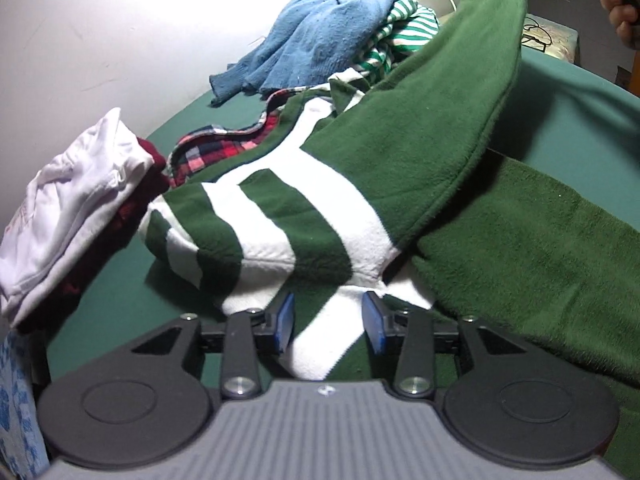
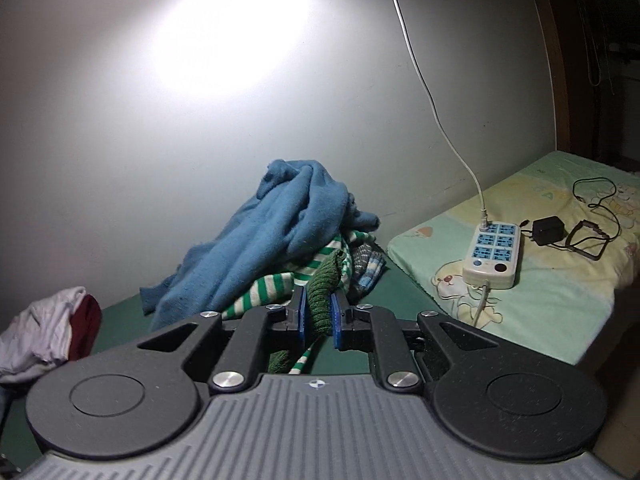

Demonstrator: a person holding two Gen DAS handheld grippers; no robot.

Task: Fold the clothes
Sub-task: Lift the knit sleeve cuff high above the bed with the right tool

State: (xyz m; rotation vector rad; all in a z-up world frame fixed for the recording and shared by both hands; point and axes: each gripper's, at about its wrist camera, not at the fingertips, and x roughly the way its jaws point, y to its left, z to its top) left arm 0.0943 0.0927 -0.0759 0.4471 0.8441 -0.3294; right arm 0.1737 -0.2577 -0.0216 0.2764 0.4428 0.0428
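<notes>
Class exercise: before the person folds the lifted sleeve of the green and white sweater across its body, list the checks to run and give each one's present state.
1. Right gripper clamped on the sleeve cuff: ok, ribbed green cloth sits between its pads.
2. Sleeve lifted off the green and white sweater: ok, it hangs from the cuff.
3. Left gripper pinning the striped body: not ok, the cloth lies between open jaws and the pads stand apart from it.
4. Sweater body flat: not ok, the striped part is bunched.
5. Folded stack clear of the sweater: cannot tell, they lie close.
6. Unfolded pile kept apart: not ok, the plaid garment lies under the sweater's edge.
</notes>
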